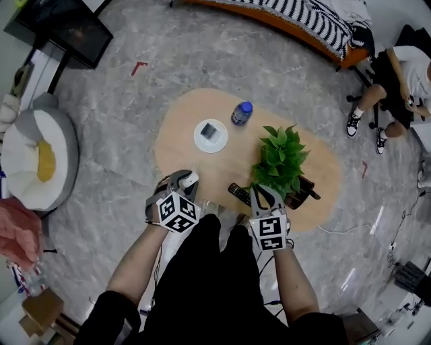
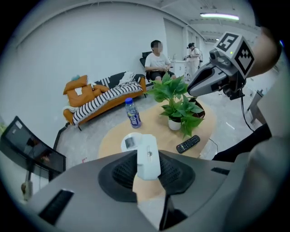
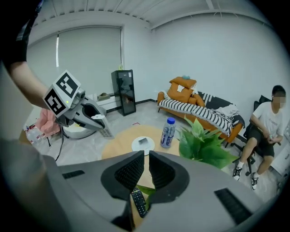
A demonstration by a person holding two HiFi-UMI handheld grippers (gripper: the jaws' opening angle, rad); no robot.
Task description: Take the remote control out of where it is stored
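A black remote control lies on the oval wooden table near its front edge, just left of the potted plant. In the left gripper view this black remote lies right of the jaws. My left gripper is shut on a white remote, which stands upright between the pads. My right gripper hovers just right of the black remote with its jaws almost together and nothing between them. In the right gripper view the black remote shows below the jaws.
A blue-capped bottle and a white round plate stand on the table's far half. A striped sofa is behind, a seated person at the right, a white pouf at the left.
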